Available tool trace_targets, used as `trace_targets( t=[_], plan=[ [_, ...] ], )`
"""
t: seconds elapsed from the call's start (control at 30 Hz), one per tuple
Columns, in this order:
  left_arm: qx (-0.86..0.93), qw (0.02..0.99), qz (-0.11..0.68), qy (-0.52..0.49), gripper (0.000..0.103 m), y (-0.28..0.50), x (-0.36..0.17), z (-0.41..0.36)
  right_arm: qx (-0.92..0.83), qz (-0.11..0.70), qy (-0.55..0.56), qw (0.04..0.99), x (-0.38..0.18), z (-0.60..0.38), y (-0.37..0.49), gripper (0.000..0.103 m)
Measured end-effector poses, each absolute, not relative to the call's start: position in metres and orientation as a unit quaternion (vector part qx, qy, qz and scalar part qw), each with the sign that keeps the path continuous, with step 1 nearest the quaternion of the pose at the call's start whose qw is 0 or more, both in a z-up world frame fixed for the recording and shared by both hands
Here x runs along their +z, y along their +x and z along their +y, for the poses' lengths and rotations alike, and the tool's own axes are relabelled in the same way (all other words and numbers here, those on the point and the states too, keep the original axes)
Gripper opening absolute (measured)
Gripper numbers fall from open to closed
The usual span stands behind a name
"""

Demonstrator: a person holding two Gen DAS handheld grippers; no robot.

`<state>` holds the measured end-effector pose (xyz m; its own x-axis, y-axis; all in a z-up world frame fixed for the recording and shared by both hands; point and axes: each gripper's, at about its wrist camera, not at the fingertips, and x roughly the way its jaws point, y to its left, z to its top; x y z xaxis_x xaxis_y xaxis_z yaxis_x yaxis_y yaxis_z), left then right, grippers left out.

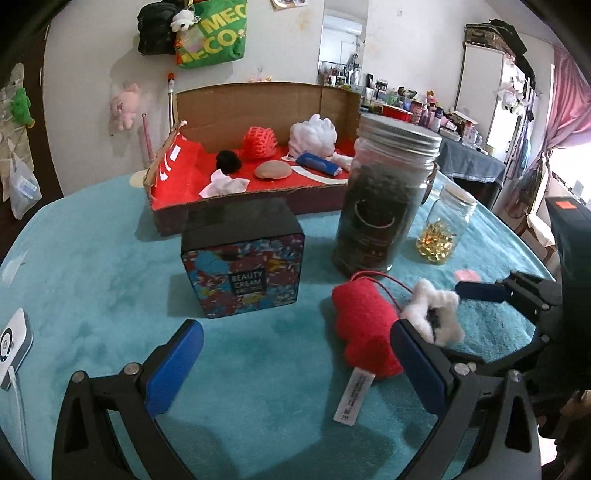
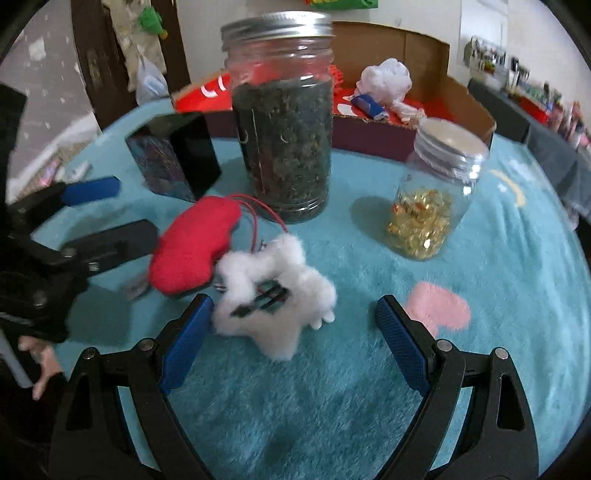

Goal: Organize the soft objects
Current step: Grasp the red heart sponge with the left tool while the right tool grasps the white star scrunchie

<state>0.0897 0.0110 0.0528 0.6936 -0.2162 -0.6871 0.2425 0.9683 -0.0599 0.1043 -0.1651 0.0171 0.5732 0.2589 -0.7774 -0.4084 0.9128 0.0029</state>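
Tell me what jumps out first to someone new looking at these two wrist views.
Front and centre on the teal fleece cover, a red plush pad touches a white fluffy star, which lies between the right gripper's wide-open jaws. Behind them towers a metal-lidded jar of dark dried leaves, with a smaller jar of golden capsules beside it. At the back, a red-lined cardboard tray already holds several soft things.

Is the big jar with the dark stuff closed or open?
Closed. The big jar stands upright with its silver lid sitting on top.
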Motion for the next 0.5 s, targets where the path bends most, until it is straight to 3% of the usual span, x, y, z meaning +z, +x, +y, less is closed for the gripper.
trace_targets(
  t=[0.33,0.43,0.5],
  plan=[
    [-0.163,0.906,0.39,0.034,0.102,0.101,0.045,-0.012,0.164,0.424,-0.018,0.891,0.023,-0.223,0.109,0.09],
    [-0.17,0.899,0.399,0.051,0.092,0.106,0.041,-0.024,0.193,0.426,-0.023,0.884,0.025,-0.223,0.117,0.09],
    [-0.188,0.892,0.409,0.05,0.077,0.107,0.037,-0.03,0.204,0.428,-0.038,0.88,0.023,-0.218,0.121,0.09]
  ],
)
